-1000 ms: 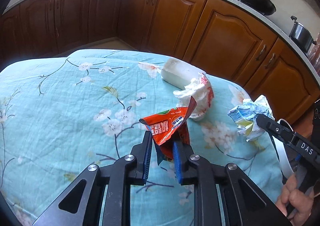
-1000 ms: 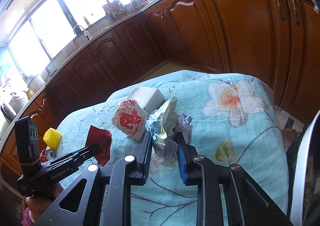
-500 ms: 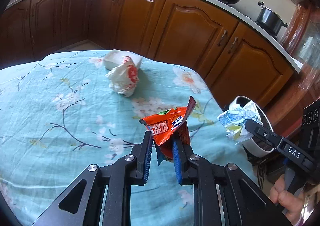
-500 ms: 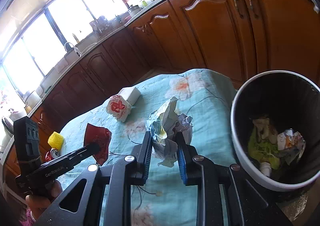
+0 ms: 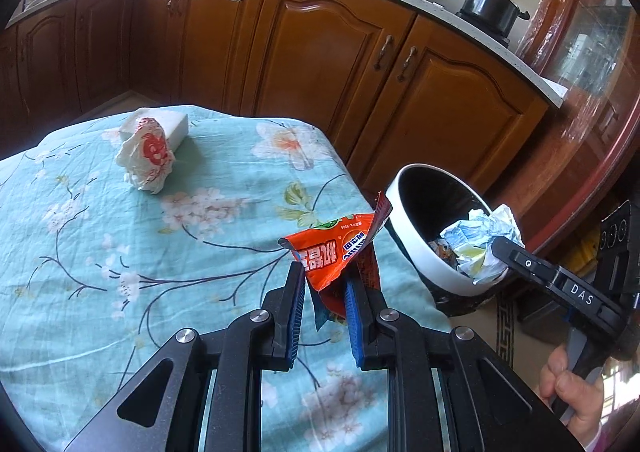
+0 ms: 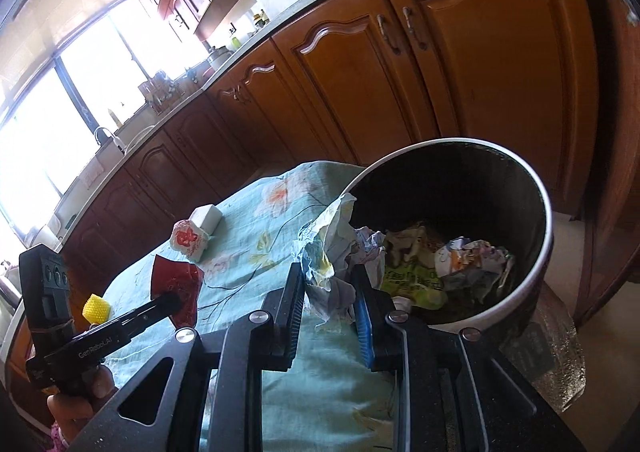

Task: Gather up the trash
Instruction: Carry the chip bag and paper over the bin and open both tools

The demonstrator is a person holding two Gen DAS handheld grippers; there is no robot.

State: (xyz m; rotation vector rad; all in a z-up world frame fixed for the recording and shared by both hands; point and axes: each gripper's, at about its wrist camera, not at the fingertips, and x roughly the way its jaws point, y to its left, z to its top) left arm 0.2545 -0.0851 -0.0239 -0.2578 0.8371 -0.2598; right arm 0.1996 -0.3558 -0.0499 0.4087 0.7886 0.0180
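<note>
My left gripper (image 5: 324,288) is shut on an orange-red snack wrapper (image 5: 334,252) held above the table's right edge, close to the bin. My right gripper (image 6: 330,288) is shut on a crumpled white-blue paper wad (image 6: 326,252), held at the near rim of the white trash bin (image 6: 548,244); the wad also shows in the left wrist view (image 5: 480,244) over the bin (image 5: 404,228). The bin holds several crumpled wrappers (image 6: 468,260). A crumpled white bag with red print (image 5: 146,156) lies on the table beside a white box (image 5: 176,128).
The table carries a teal floral cloth (image 5: 120,252). Brown kitchen cabinets (image 5: 320,64) stand behind it and the bin. A yellow object (image 6: 96,306) sits past the table's far left in the right wrist view. A glass-fronted cabinet (image 5: 592,72) stands at the right.
Both grippers have moved right toward the bin with their trash. The paper wad now sits over the bin's rim, and the wrapper has neared the table's right edge.
</note>
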